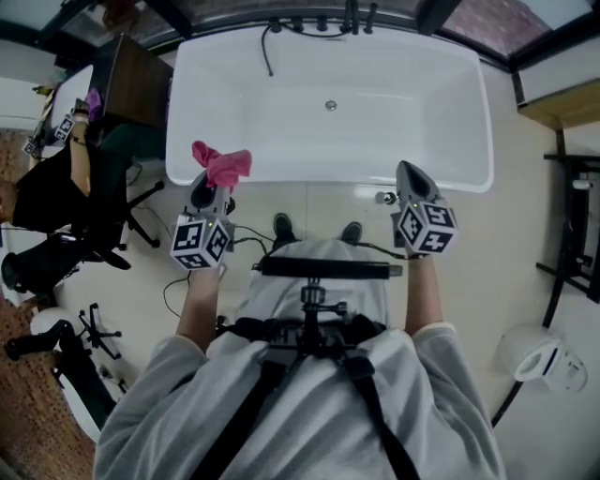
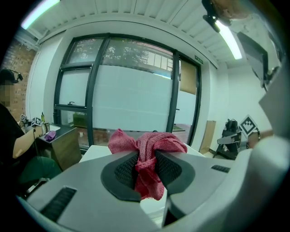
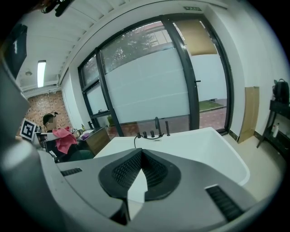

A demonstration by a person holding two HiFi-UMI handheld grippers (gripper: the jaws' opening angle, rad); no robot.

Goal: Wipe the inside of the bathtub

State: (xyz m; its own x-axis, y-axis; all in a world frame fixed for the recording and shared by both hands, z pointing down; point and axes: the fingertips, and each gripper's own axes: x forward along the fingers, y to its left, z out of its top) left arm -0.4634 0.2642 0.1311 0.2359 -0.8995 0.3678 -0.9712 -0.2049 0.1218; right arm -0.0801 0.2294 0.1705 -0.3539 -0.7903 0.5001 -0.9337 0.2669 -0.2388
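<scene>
The white bathtub (image 1: 469, 112) lies straight ahead in the head view, with nothing in it and its drain (image 1: 330, 106) in the middle. My left gripper (image 1: 206, 185) hovers over the tub's near left rim, shut on a bunched pink cloth (image 1: 223, 166). In the left gripper view the cloth (image 2: 149, 147) is pinched between the dark pads (image 2: 124, 170) of that gripper (image 2: 146, 159) and bulges above them. My right gripper (image 1: 411, 173) hangs over the near right rim, shut and holding nothing. In the right gripper view the right gripper (image 3: 141, 156) points at the tub (image 3: 204, 149), and the cloth (image 3: 63, 138) shows at the far left.
Black taps (image 1: 323, 21) and a hose stand on the tub's far rim before a large window. A seated person (image 1: 52, 187) and a wooden cabinet (image 1: 141, 84) are at the left. A black rack (image 1: 574, 225) and a white floor object (image 1: 544, 356) are at the right.
</scene>
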